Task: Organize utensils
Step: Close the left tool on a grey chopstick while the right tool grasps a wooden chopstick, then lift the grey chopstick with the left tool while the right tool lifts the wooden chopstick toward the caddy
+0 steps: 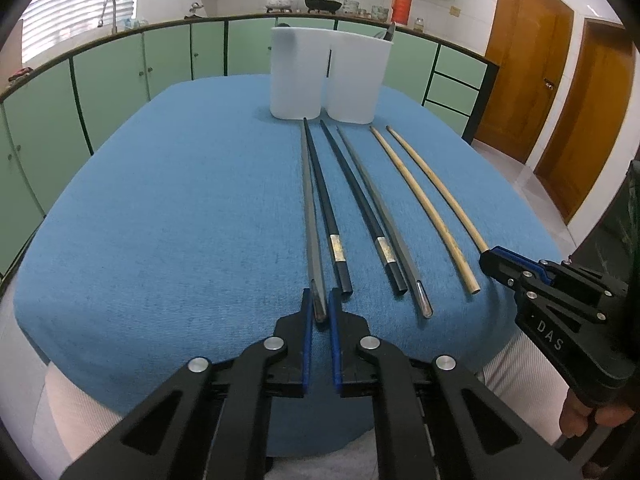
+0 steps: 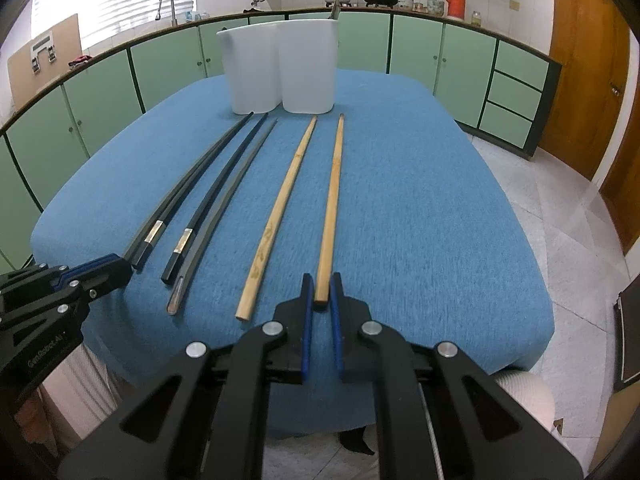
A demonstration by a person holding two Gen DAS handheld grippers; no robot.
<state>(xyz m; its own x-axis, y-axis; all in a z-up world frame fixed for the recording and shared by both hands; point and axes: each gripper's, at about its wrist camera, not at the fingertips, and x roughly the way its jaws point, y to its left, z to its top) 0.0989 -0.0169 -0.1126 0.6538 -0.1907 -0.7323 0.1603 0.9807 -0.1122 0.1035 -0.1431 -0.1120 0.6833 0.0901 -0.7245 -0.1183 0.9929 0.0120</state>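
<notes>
Several chopsticks lie side by side on the blue-clothed table [image 1: 180, 208], pointing at a white two-part holder [image 1: 324, 76] at the far end. My left gripper [image 1: 320, 300] is shut on the near end of the leftmost grey chopstick [image 1: 309, 200]. Next to it lie two black chopsticks with silver bands [image 1: 340, 216], another grey one [image 1: 380, 208] and a wooden one [image 1: 424, 208]. My right gripper [image 2: 321, 286] is shut on the near end of the rightmost wooden chopstick [image 2: 334, 184]. In the right wrist view the left gripper [image 2: 120, 266] sits at the dark chopsticks' ends and the holder [image 2: 280, 72] stands beyond.
A metal utensil [image 1: 390, 32] sticks out of the holder's right compartment. Green cabinets [image 1: 120, 72] with a counter of pots run behind the table. Wooden doors [image 1: 528, 60] and tiled floor [image 2: 580, 220] lie to the right. A hand [image 1: 592, 420] holds the right gripper's handle.
</notes>
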